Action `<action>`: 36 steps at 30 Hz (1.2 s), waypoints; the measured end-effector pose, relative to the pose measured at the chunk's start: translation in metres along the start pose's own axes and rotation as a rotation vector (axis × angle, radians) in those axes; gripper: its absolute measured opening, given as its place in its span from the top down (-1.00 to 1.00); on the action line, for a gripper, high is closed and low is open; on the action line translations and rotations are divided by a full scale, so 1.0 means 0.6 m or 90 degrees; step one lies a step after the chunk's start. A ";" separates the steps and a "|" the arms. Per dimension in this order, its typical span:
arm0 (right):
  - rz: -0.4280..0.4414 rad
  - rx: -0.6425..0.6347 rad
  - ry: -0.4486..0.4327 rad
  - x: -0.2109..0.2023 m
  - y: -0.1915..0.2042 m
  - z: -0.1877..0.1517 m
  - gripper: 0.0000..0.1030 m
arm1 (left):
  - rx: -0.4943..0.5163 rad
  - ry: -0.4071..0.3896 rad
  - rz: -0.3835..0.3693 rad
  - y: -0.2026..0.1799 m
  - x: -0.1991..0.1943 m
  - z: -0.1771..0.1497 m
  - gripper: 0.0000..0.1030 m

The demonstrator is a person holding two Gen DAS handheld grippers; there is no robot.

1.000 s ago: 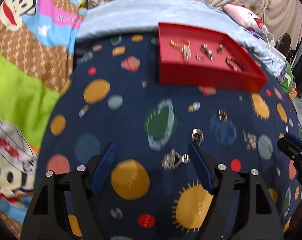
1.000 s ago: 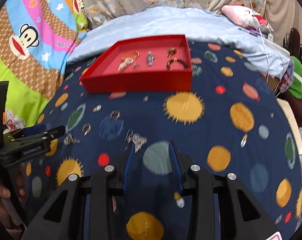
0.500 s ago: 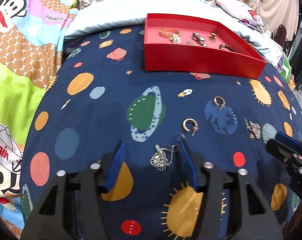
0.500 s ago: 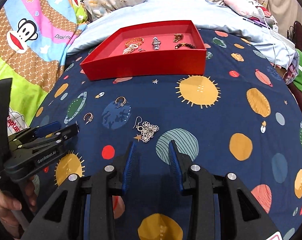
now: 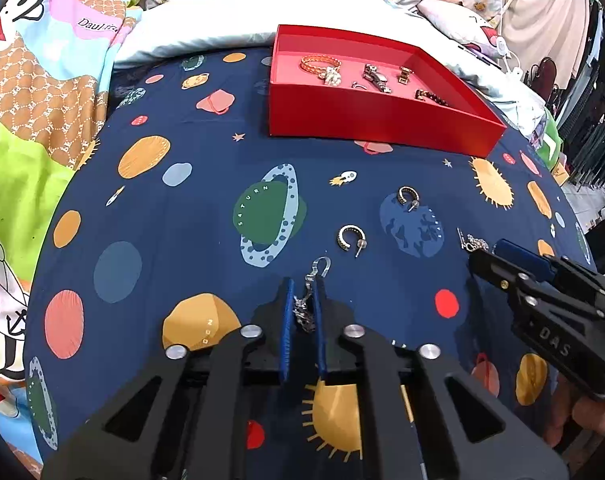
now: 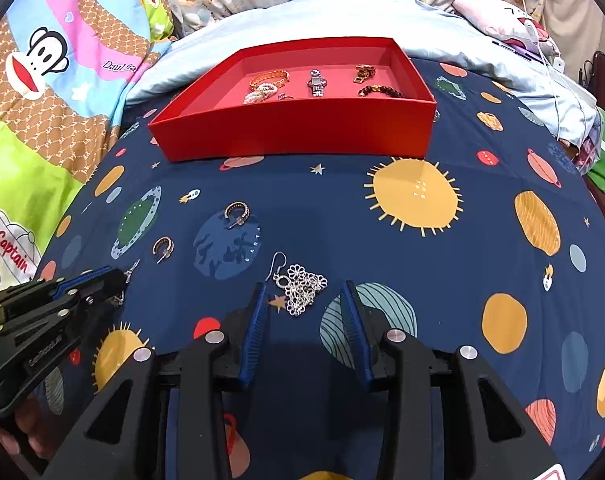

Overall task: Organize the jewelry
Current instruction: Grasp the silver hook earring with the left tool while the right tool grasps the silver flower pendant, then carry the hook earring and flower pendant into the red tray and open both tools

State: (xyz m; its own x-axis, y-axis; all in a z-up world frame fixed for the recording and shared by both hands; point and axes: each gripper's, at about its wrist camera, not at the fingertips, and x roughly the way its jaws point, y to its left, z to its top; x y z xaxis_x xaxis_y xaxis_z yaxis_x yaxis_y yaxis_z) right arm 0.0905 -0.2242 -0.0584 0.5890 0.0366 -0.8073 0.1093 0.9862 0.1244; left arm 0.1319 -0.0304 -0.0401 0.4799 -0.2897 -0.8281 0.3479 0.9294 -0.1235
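Lying well short of the red tray (image 6: 298,132), open cloth between: silver flower earring (image 6: 302,286), unheld between parted right gripper (image 6: 304,300); left gripper (image 5: 302,304) clamped on its twin.

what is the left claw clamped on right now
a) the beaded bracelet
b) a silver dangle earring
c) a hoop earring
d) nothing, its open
b: the left claw has its blue pads pressed together on a silver dangle earring, whose hook sticks out past the tips; both hoop earrings lie loose on the bedsheet.
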 end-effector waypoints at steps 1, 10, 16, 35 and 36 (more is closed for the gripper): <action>-0.002 -0.003 -0.001 0.001 0.002 0.001 0.30 | -0.001 0.000 -0.003 0.000 -0.002 0.000 0.87; 0.008 0.006 0.003 0.002 -0.006 0.005 0.81 | 0.005 -0.005 -0.012 -0.004 -0.013 0.004 0.90; 0.015 0.014 -0.014 -0.017 -0.010 0.007 0.83 | 0.006 -0.010 -0.015 -0.007 -0.024 0.009 0.90; 0.019 0.016 -0.126 -0.112 -0.042 0.103 0.83 | -0.009 -0.105 -0.011 0.006 -0.092 0.120 0.90; 0.019 0.016 -0.132 -0.115 -0.045 0.109 0.83 | -0.010 -0.113 -0.007 0.009 -0.097 0.127 0.90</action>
State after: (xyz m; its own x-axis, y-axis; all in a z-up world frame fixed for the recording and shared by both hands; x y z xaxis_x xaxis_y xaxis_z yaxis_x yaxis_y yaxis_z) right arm 0.0991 -0.2637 0.0319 0.7437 0.0292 -0.6679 0.1075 0.9808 0.1625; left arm 0.1671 -0.0258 0.0491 0.6112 -0.3343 -0.7174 0.3422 0.9289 -0.1413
